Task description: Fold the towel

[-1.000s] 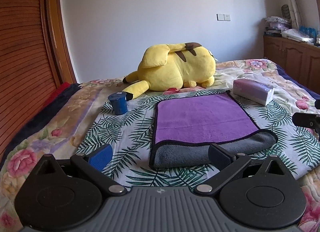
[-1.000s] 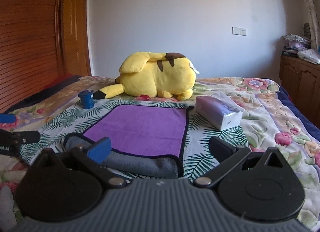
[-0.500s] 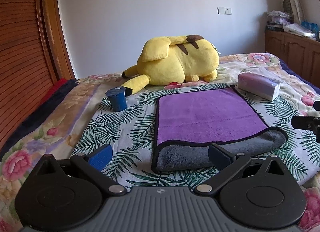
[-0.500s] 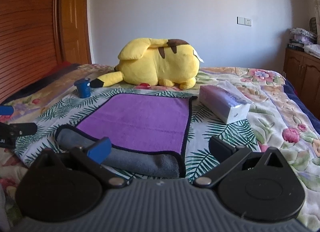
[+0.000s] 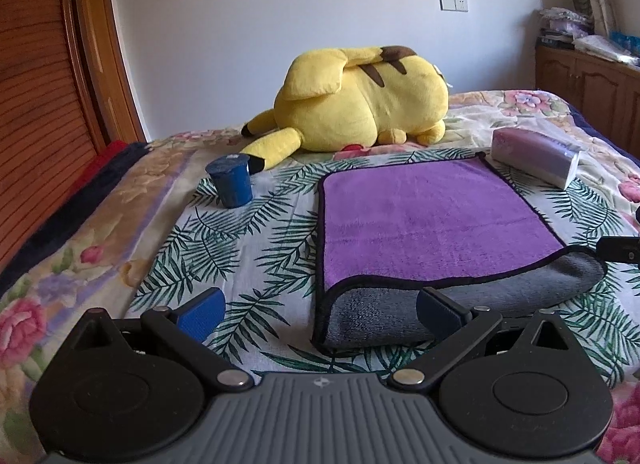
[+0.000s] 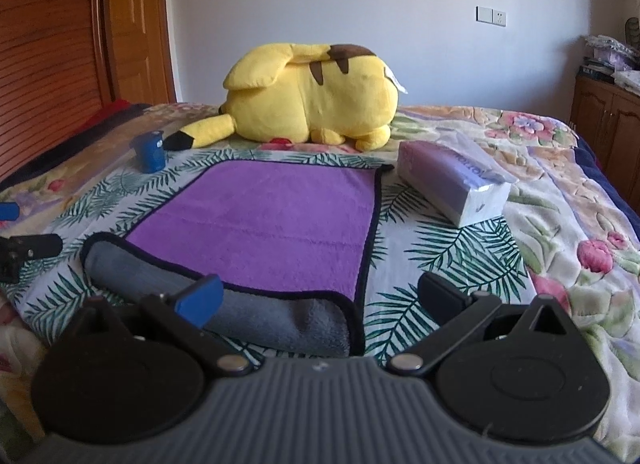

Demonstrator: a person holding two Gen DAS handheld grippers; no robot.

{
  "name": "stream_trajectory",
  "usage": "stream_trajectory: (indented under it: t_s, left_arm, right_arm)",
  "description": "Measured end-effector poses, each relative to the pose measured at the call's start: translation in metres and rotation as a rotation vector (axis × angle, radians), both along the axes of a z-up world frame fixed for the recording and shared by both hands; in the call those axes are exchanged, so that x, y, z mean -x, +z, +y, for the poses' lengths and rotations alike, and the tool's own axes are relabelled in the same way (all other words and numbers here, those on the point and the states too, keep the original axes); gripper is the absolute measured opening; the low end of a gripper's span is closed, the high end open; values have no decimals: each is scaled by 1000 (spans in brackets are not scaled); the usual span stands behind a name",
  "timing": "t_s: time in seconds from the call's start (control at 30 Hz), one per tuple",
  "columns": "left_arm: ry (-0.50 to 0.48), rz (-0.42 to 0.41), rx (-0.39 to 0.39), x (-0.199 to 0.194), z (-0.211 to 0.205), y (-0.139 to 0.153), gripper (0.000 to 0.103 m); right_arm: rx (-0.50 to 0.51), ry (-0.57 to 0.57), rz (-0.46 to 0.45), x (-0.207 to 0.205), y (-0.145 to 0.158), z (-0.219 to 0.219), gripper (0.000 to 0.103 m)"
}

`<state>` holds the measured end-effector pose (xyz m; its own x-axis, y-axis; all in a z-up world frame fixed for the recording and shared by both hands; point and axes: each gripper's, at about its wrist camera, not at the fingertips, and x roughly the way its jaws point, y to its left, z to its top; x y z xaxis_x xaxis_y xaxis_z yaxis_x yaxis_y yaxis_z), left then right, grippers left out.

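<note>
A purple towel (image 5: 428,216) with a grey underside and black trim lies flat on the bed, its near edge rolled back showing grey. It also shows in the right wrist view (image 6: 272,216). My left gripper (image 5: 316,310) is open and empty, just before the towel's near left corner. My right gripper (image 6: 320,296) is open and empty, just before the near right corner. The right gripper's tip shows at the right edge of the left wrist view (image 5: 620,250); the left gripper's tip shows at the left of the right wrist view (image 6: 28,248).
A yellow plush toy (image 5: 360,104) lies behind the towel. A blue cup (image 5: 232,182) stands to the towel's left, a tissue pack (image 5: 536,156) to its right. A wooden wardrobe (image 5: 36,104) is left, a cabinet (image 5: 592,92) right.
Both grippers have moved forward and lower toward the towel's near edge, so the towel looks larger. Both stayed open. The towel has not moved.
</note>
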<state>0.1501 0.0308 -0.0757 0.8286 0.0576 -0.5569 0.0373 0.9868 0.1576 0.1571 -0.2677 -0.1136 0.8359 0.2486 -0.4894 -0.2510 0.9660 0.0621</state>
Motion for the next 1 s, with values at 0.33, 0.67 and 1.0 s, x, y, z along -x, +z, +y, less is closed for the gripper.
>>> stream_trajectory:
  t_s: [0.33,0.67,1.0]
  left_arm:
    - [-24,32,38,-21,7,-11,96]
    - [-46,70,58,-39,12,-22,83]
    - [-69,113,62,-54,13,-35,65]
  right_arm:
    - [14,25,60,-19,-15,3,102]
    - [4,39,113,-34,-26,1,88]
    - [-18,65,175,-45,-34,-2,81]
